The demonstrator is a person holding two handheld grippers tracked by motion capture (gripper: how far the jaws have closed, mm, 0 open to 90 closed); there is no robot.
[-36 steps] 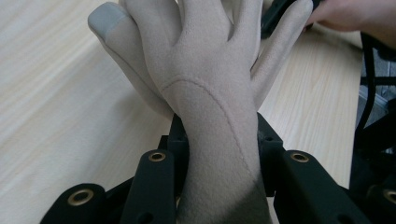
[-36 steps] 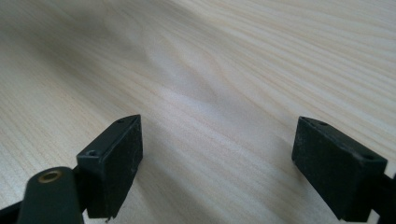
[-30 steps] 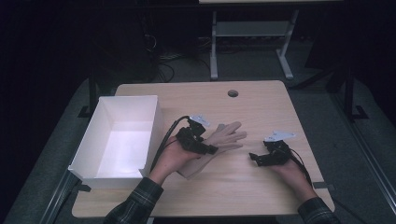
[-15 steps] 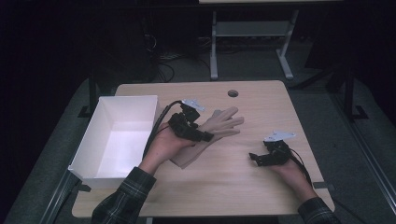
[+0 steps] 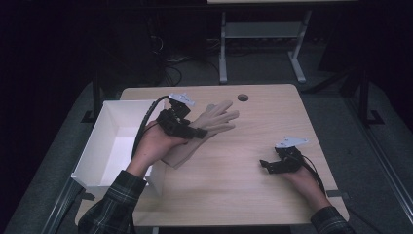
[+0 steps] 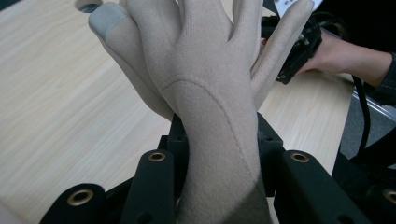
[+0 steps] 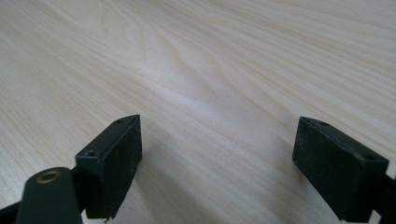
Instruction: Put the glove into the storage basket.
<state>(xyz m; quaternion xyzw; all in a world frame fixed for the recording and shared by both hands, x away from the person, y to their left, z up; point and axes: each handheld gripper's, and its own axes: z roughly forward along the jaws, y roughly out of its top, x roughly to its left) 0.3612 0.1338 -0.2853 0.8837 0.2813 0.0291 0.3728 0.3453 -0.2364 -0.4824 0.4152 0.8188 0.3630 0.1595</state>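
Observation:
A beige glove point(image 5: 219, 118) hangs over the wooden table point(image 5: 234, 190), fingers pointing right and cuff drooping beneath the person's left hand. My left gripper point(image 5: 194, 132) is shut on the glove around its wrist part, just right of the white box. In the left gripper view the glove point(image 6: 205, 84) stands up between the black jaws of my left gripper point(image 6: 217, 140), and one fingertip has a grey patch. My right gripper point(image 5: 265, 165) rests low at the table's right side, open. The right gripper view shows my right gripper point(image 7: 219, 158) with jaws wide apart over bare wood.
A white open box point(image 5: 115, 117) stands at the table's left edge, partly overhanging it. A small dark round hole point(image 5: 242, 97) sits near the far edge. The right gripper point(image 6: 299, 46) and its hand appear behind the glove in the left gripper view.
My left gripper has carried the glove up and to the left, nearer the white box. The right gripper has stayed put.

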